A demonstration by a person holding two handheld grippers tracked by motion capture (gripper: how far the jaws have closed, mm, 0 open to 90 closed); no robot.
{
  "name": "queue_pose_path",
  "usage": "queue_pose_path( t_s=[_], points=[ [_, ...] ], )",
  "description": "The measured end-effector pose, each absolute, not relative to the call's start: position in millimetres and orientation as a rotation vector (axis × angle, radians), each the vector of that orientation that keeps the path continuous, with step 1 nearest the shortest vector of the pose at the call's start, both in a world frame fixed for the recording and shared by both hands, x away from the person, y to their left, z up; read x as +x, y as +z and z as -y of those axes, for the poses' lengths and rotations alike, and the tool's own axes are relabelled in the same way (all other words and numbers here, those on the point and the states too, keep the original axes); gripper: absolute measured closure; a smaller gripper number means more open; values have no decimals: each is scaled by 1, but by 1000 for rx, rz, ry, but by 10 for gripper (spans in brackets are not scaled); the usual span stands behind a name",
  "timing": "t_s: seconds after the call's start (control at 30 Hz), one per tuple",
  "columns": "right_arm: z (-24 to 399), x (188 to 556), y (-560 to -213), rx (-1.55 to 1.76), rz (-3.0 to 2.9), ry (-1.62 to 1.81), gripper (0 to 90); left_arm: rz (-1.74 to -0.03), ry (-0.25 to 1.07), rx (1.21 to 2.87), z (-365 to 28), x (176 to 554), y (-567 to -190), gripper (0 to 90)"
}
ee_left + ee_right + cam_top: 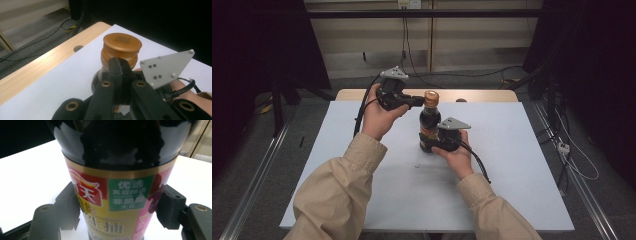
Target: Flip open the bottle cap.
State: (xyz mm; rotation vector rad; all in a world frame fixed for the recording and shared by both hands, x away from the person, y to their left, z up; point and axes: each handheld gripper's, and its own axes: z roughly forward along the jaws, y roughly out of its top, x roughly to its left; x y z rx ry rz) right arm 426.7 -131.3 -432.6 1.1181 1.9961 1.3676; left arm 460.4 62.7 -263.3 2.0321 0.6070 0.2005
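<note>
There was one dark bottle (429,125) standing on the counter (512,165), and it had one orange cap (431,97). There were two grippers, the left gripper (416,101) and the right gripper (430,143), each with one grey plate and one cable.

Beige sleeves (337,195), black grippers with grey three-cornered plates (453,123), trailing black cables (362,107)

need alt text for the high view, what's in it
A person at a white table steadies a dark bottle low down with the right gripper, while the left gripper has its fingers shut at the orange cap.
</note>
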Motion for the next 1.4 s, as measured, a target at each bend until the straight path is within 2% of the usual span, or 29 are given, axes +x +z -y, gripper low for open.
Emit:
queue_pose_path(
  t_s=[1.4],
  points=[
    [132, 427, -434, 1131, -1999, 1371, 308, -629, 199, 2030, -57, 466, -255, 900]
  ],
)
